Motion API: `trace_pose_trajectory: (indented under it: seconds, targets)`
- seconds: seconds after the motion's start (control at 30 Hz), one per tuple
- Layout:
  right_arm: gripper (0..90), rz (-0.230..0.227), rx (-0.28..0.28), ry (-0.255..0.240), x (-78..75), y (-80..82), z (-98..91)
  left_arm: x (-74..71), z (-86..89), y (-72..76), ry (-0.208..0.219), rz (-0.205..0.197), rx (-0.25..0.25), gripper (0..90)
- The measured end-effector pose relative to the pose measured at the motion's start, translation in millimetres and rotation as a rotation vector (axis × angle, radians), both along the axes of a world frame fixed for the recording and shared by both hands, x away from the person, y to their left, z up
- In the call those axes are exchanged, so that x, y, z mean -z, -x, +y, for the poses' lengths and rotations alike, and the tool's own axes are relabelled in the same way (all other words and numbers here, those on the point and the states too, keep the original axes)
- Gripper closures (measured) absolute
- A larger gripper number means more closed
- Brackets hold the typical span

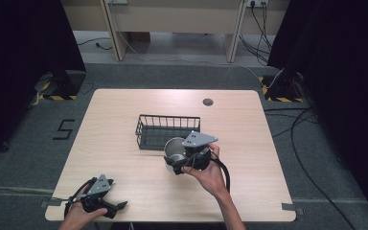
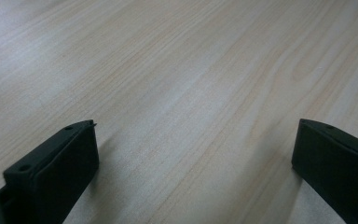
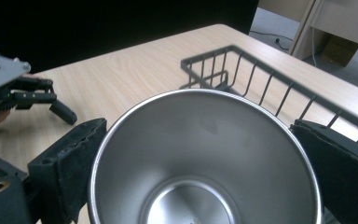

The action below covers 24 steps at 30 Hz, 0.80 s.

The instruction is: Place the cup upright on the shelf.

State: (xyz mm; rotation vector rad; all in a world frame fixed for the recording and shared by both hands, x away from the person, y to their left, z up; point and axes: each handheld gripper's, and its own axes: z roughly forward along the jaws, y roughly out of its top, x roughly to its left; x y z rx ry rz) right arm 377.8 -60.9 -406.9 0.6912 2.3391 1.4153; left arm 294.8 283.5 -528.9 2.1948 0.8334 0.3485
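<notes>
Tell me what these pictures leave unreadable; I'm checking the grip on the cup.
- Steel cup: outer wall and base cut off by the right gripper view's bottom edge.
- Right gripper: its grey plate hides the jaws in the high view.
- Wire basket: near corner hidden behind the cup.

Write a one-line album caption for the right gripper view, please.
Right gripper holding a steel cup between its jaws, beside a wire basket on the wooden table.

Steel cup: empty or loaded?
Empty. The right gripper view looks straight into the steel cup between the right gripper jaws: bare shiny walls and bottom, nothing inside.
</notes>
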Motion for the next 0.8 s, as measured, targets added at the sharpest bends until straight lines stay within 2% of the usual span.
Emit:
trace_pose_trajectory:
  seconds: [0.23,0.43,0.8]
  targets:
    - [6.4,-0.003,-0.001,0.001,-23.3,-14.7,6.1,0.1,-0.1,0.0,0.002,0.000,-0.001,0.0]
    - [6.4,0.002,0.007,0.010,-36.2,-23.9,12.7,0.0,-0.1,0.1,0.002,0.000,-0.001,0.0]
    - [6.4,-0.012,0.033,0.024,-60.2,-53.4,27.1,-0.2,0.0,0.1,0.000,0.002,0.000,0.0]
